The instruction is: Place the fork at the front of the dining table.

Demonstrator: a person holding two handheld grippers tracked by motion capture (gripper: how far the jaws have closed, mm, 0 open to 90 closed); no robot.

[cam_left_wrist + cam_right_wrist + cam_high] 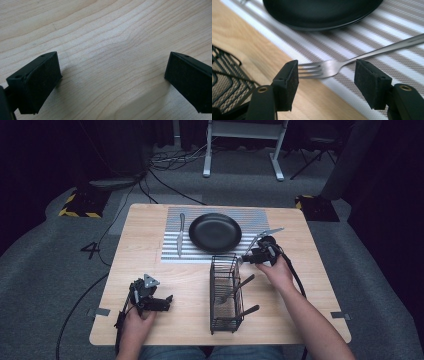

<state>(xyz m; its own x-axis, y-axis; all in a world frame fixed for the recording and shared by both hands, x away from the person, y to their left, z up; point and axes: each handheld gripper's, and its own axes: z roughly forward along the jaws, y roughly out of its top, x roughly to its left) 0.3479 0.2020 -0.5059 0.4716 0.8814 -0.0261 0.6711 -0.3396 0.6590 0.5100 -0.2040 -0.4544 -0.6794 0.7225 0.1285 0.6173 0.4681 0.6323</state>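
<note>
A silver fork [332,68] lies at the near right edge of the striped placemat [387,30], its tines pointing at the wire basket [227,75]. My right gripper [325,75] is open, one jaw on each side of the fork's head, and neither pad presses on it. In the high view the fork [260,239] runs up and to the right from the right gripper [248,258]. A black plate [215,232] sits on the mat with a knife [180,236] to its left. My left gripper [169,301] is open and empty over bare wood [100,37].
The black wire cutlery basket [223,292] stands at the table's near middle, between my two hands, with dark-handled utensils [240,285] sticking out to the right. The placemat [170,255] covers the far middle of the table.
</note>
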